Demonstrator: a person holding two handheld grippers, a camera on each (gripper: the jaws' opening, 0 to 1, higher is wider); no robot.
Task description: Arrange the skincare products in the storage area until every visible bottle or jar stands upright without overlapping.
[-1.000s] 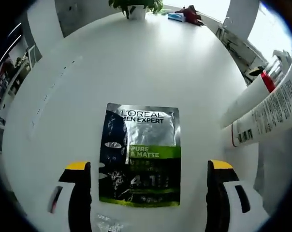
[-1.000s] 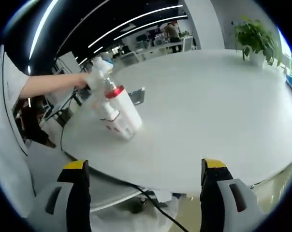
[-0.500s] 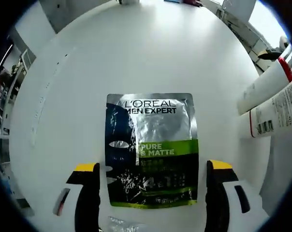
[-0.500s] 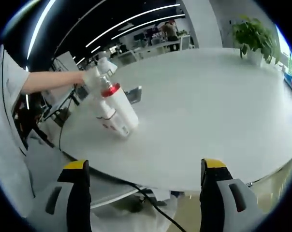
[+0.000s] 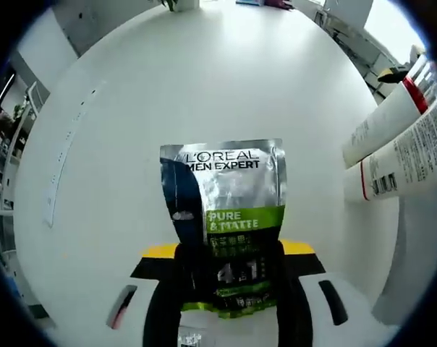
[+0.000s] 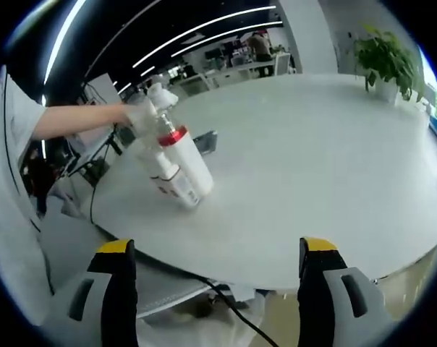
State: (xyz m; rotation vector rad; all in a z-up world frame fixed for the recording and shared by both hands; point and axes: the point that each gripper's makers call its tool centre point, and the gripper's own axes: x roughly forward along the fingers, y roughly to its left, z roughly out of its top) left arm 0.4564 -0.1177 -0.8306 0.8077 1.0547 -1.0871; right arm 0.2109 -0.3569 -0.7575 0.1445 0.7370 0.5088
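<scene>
The round white table [image 5: 204,79] spread out ahead of both tools, and two white bottles [image 5: 392,155] stood off to the right of the left gripper [image 5: 228,254]. That gripper's jaws had drawn in narrow and pinched the lower end of the L'Oreal Men Expert mask sachet [image 5: 226,202] between them. The right gripper [image 6: 213,253] gaped wide and held nothing, well back from the table edge, with the bottles up to its left.

1. The white worktop [image 5: 204,79] is being lit brightly and evenly, with shadows kept faint.
2. Glare is being thrown off the foil sachet [image 5: 226,217].
3. Edges are being bent by fisheye distortion.
4. Ceiling light strips [image 6: 204,32] are being blown out against a dim background.
</scene>
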